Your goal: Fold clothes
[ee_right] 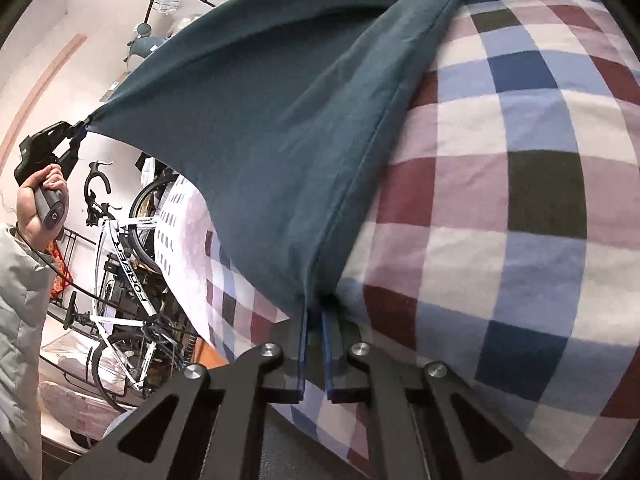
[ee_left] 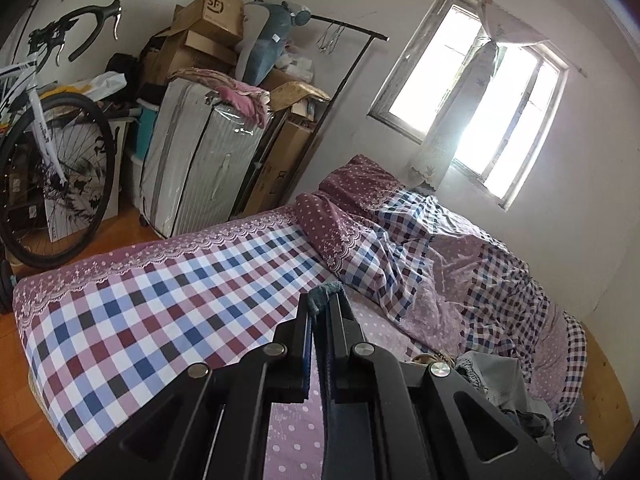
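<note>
The left gripper [ee_left: 325, 300] was closed on a corner of the teal garment [ee_left: 326, 292], with a small tuft of cloth showing between its fingertips. In the right wrist view the same left gripper [ee_right: 82, 126] was seen held aloft by a hand [ee_right: 40, 196], pulling one corner of the teal garment [ee_right: 260, 120] taut in the air. The right gripper [ee_right: 316, 308] was clamped on another corner of the garment, low down and close against the checked bedsheet [ee_right: 520, 200]. The garment was stretched between the two grippers, its far portion lying on the bed. A bicycle [ee_right: 124, 248] stood beside the bed, and a window [ee_left: 476, 108] was in the wall behind it
</note>
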A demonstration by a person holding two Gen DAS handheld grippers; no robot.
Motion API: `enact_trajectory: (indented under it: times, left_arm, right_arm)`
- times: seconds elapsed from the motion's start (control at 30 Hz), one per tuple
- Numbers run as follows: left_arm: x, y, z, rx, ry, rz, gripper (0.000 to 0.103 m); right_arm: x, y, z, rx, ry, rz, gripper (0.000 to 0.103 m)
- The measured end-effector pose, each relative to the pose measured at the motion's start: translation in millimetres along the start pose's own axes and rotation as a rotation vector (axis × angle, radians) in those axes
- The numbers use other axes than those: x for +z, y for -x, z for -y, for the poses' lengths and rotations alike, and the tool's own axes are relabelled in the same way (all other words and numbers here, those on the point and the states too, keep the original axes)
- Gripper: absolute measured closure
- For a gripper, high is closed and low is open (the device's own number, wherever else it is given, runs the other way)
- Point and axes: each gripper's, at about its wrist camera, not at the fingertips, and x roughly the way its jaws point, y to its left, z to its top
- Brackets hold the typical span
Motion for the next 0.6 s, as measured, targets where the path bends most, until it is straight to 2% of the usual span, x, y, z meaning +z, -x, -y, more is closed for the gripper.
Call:
enact_trajectory:
  times: [0.1, 0.23, 0.43, 0.6]
  left_arm:
    - [-5, 3, -1, 0.01, 0.009, -0.014, 0.098]
    - [-19, 11, -5, 0.014, 0.016, -0.037, 0.098]
    - [-59, 17, -11, 0.023, 0.023, -0.128, 0.099]
    - [-95, 32, -2, -0.013, 0.041, -0.199, 0.099]
  right_arm:
    - [3, 17, -7, -0.058, 0.064, 0.007, 0.099]
    - [8, 60, 6, -0.134, 0.091, 0.031, 0.1]
    - [17, 149, 37, -0.236, 0.067, 0.1, 0.1]
    - [18, 212, 31, -0.309, 0.099, 0.151, 0.1]
